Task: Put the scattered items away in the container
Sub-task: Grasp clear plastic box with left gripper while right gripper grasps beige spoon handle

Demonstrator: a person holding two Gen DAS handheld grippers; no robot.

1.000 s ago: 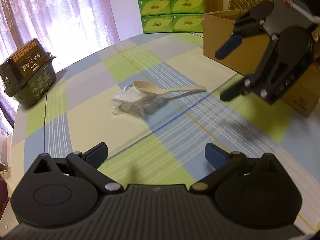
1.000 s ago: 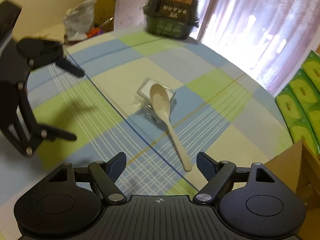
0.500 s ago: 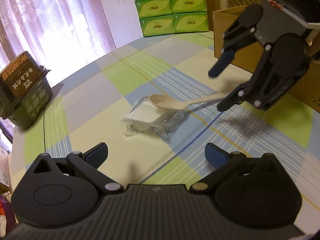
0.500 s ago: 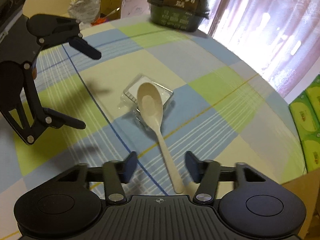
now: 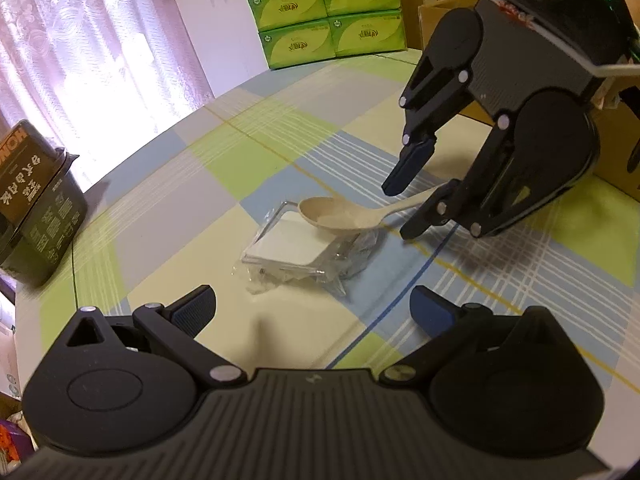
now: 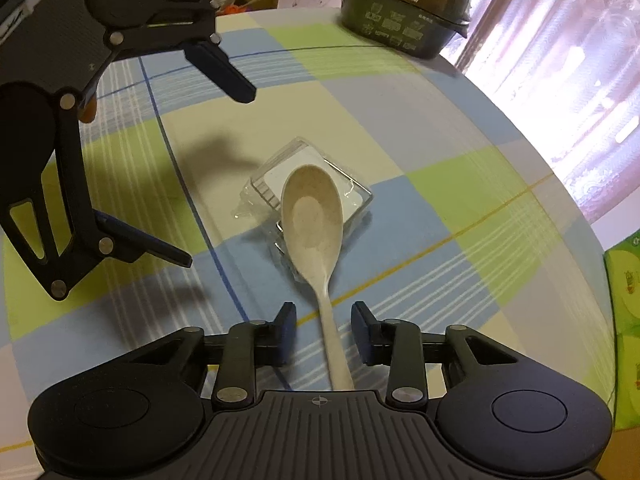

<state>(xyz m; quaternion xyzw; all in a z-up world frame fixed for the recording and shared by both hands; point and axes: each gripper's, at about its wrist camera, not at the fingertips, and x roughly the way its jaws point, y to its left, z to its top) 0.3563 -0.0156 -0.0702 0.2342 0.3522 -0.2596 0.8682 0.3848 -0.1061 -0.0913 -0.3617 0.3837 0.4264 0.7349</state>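
Closer now than a second ago: right gripper (image 6: 323, 334) brought down over the handle of the spoon (image 6: 314, 216), jaws narrowed from wide to a slim gap either side of the handle, not yet touching it. Nothing gripped. Bowl of the spoon propped ahead of the fingertips on a clear plastic packet (image 6: 348, 196), handle sloping down to the checked tablecloth (image 6: 420, 128). Left gripper (image 5: 312, 306) wide open and empty, hovering short of the packet.

Likely hazards: a close on the sloped, slender handle could pivot the spoon off the packet or flick it sideways; a grip so near the handle's end could leave the bowl drooping on the lift.

Shown only by the left wrist view: the cardboard box (image 5: 616, 128), presumably the container, behind the right gripper, plus stacked green tissue packs (image 5: 328, 8). Shown only by the right wrist view: the gap between pads and handle.
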